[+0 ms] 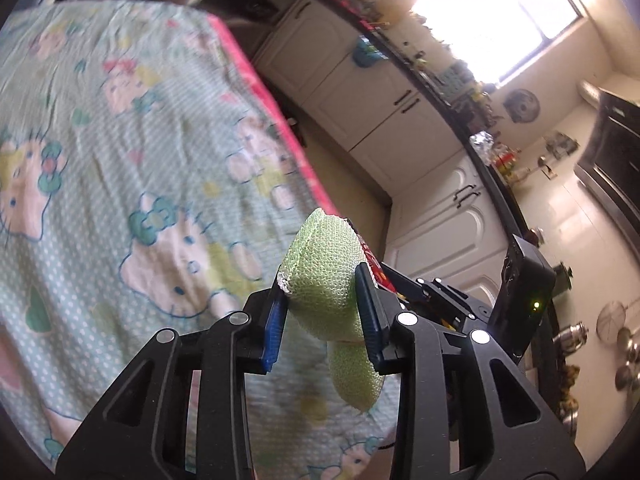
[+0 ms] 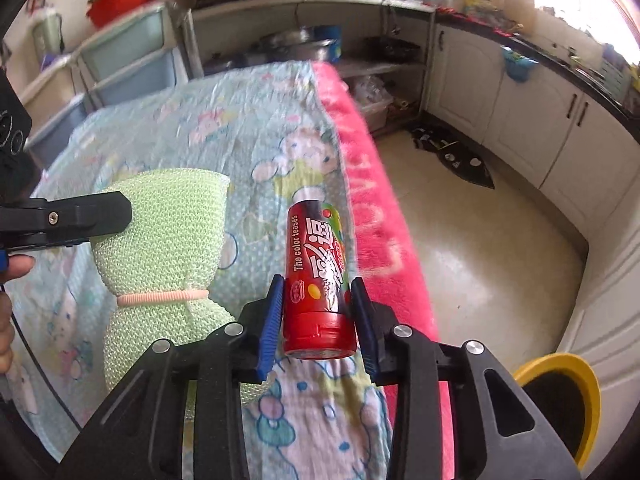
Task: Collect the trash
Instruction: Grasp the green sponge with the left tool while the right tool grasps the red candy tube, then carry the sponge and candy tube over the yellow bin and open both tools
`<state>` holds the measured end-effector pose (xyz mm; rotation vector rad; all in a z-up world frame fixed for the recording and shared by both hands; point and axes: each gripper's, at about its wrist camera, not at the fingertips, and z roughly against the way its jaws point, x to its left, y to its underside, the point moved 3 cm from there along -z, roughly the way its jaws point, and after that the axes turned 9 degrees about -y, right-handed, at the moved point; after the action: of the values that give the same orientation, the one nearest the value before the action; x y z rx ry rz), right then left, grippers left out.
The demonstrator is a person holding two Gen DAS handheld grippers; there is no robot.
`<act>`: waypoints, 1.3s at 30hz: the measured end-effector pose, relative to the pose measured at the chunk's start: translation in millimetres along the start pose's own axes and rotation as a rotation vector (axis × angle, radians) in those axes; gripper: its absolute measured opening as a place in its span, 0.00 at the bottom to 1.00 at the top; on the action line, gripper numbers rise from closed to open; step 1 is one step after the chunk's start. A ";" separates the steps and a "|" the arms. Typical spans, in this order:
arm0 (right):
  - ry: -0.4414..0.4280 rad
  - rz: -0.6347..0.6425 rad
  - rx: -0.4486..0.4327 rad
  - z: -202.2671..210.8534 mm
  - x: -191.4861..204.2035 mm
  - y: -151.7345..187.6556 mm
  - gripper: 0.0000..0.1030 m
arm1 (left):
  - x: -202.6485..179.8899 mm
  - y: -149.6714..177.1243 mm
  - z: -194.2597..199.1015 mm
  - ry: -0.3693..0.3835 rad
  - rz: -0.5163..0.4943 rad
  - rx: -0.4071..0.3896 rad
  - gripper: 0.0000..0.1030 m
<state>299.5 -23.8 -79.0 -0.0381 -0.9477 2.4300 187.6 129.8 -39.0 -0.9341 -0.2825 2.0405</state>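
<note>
A pale green foam mesh sleeve [image 1: 324, 264], tied at its waist with a pink band, hangs above the table, and my left gripper [image 1: 320, 284] is shut on its upper half. In the right wrist view the same sleeve [image 2: 168, 232] shows at the left with one black left finger [image 2: 96, 212] pressed against it. My right gripper [image 2: 318, 282] is shut on a red candy tube [image 2: 316, 248], which stands upright between the blue pads with its cap toward the camera. A sliver of the tube [image 1: 370, 258] peeks out behind the sleeve.
A cartoon-cat tablecloth [image 1: 120, 140] with a pink border [image 2: 372, 220] lies below both grippers. A yellow-rimmed bin [image 2: 576, 364] stands on the floor at lower right. White cabinets [image 2: 560, 132] and a black floor mat [image 2: 460, 156] lie beyond. A person's hand [image 2: 12, 268] shows at the left edge.
</note>
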 end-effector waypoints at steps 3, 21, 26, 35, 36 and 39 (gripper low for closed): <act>0.007 -0.035 -0.050 25.0 -6.5 1.9 0.31 | -20.1 -1.2 6.1 0.019 -0.045 -0.022 0.25; 0.165 -0.165 -0.256 170.2 -58.9 39.0 0.31 | -150.4 6.4 10.3 0.164 -0.297 -0.057 0.25; 0.214 -0.205 -0.291 195.5 -75.6 53.3 0.31 | -184.5 13.5 4.7 0.196 -0.366 -0.050 0.25; 0.313 -0.290 -0.347 231.1 -101.9 80.6 0.31 | -232.8 25.6 -3.5 0.222 -0.471 -0.055 0.25; 0.323 -0.297 -0.352 234.1 -104.4 83.2 0.31 | -237.1 26.5 -3.9 0.223 -0.481 -0.058 0.25; 0.347 -0.336 -0.371 242.3 -112.5 95.5 0.31 | -250.1 31.2 -6.3 0.223 -0.517 -0.068 0.25</act>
<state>301.2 -287.8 24.8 -0.3872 -1.1231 1.8421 262.5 -85.1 69.4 -0.9994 -0.4244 1.4505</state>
